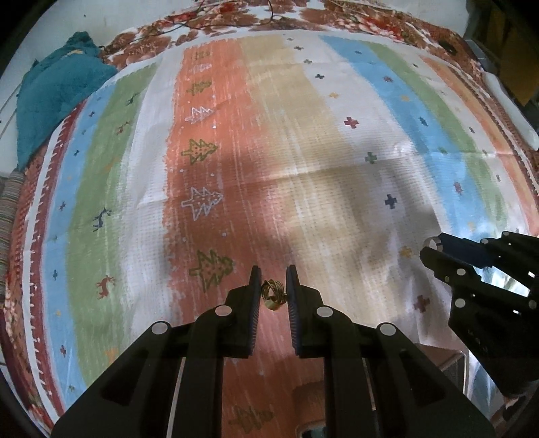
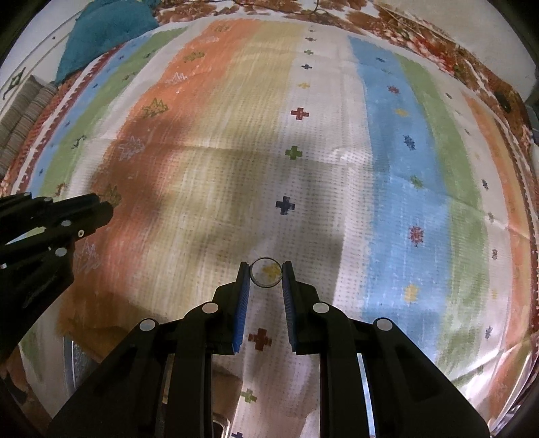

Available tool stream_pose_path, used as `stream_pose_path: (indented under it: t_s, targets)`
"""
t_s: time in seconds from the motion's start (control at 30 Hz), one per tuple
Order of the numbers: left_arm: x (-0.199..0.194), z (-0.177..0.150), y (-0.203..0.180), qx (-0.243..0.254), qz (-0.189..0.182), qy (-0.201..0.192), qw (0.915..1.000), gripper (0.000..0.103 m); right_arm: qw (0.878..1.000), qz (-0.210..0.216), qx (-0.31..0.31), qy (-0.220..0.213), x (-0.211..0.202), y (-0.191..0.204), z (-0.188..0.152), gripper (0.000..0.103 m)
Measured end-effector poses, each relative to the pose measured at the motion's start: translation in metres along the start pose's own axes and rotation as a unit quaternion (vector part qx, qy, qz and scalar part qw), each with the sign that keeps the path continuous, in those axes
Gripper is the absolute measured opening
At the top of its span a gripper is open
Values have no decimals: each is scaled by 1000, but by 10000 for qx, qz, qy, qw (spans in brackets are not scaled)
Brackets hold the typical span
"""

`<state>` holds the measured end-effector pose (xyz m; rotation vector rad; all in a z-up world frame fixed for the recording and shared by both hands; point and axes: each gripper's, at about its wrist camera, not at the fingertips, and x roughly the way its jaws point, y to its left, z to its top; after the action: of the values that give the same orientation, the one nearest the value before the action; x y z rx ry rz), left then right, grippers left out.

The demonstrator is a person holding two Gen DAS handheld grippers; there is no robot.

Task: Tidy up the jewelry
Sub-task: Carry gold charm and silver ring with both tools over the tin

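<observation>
In the left wrist view my left gripper (image 1: 273, 284) is shut on a gold wire ring (image 1: 273, 295), held above the striped cloth (image 1: 303, 141). The right gripper (image 1: 427, 247) shows at the right edge there, pinching a silver ring (image 1: 432, 241). Through the right wrist view my right gripper (image 2: 266, 271) is shut on that thin silver ring (image 2: 266, 272), which stands as a full circle between the blue pads. The left gripper (image 2: 109, 205) reaches in from the left edge of that view; what it holds is hidden there. Both point steeply down at the cloth.
The cloth has orange, beige, white, blue and green stripes with small trees and crosses. A teal fabric heap (image 1: 57, 91) lies at its far left corner. A floral red-brown cover (image 1: 235, 17) borders the far side. A dark box edge (image 1: 454, 367) shows near the bottom right.
</observation>
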<state>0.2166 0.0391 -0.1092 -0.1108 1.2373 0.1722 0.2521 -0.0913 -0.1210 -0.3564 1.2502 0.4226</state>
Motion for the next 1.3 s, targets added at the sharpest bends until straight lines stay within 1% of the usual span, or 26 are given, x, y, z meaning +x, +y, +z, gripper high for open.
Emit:
stream_pose_path:
  t_s: [0.17,0.67,1.03,1.3]
  targets:
    - [-14,-6,-1,3,-81,-126,9999,14,10000,-41,-29,-12,-6,3,-7,20]
    - [-54,-30,-9,12,-307,-473,9984,14,9994,34,-111,-327,-43,13,-28,20]
    - [-71,-47,-18,111,-363,-612,9974,15,9989,100,-84,-455,-61,15,-45,20]
    - [-87,-62,-18,57,-476,-754,9960,15,9977,193,-155,-634,-78,22,-57,20]
